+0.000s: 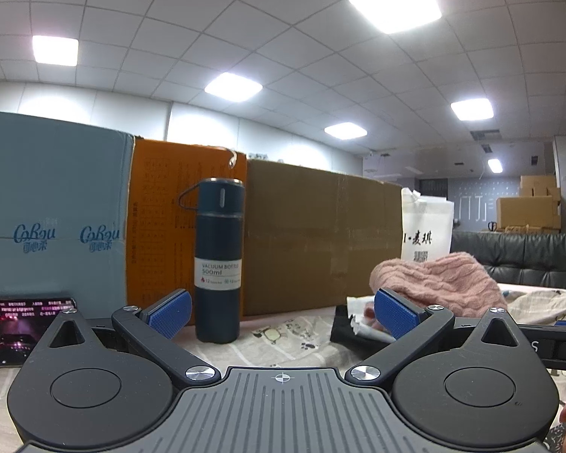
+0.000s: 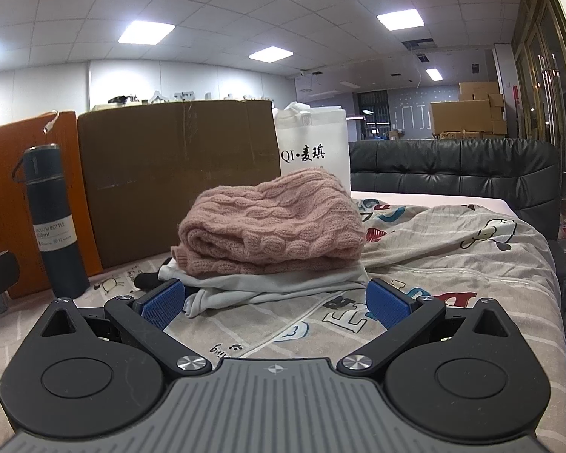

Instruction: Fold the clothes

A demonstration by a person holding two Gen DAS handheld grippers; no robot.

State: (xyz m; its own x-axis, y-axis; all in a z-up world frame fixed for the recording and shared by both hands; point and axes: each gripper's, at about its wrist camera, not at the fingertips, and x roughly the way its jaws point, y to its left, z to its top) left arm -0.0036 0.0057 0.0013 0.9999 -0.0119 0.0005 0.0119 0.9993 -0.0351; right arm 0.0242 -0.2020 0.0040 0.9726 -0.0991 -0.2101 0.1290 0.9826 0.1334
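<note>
A bed covered with a cartoon-print sheet (image 2: pixel 452 264) carries everything, under a tiled office ceiling with lit panels. Along its far side, from the left, stand a blue-grey carton (image 1: pixel 53 207), an orange box (image 1: pixel 158 226), a dark vacuum bottle (image 1: pixel 218 260) upright in front of it, a large brown cardboard box (image 1: pixel 320 234), and a white shopping bag (image 2: pixel 313 147). A phone with a lit screen (image 1: pixel 15 330) lies at the far left. Behind the bed's right end sits a black leather sofa (image 2: pixel 452 166), with stacked cartons farther back in the room.

The folded pink knit sweater (image 2: pixel 271 226) rests on top of a folded white garment (image 2: pixel 275 287), with a dark garment (image 2: pixel 147 279) poking out at the left beneath. The sheet to the right of the pile is open, if rumpled, up to the bed's edge.

The left gripper (image 1: pixel 283 315) sits low and level, fingers spread wide and holding nothing, facing the bottle and the box. The right gripper (image 2: pixel 275 302) is low too, fingers released, with the pile just ahead between them.
</note>
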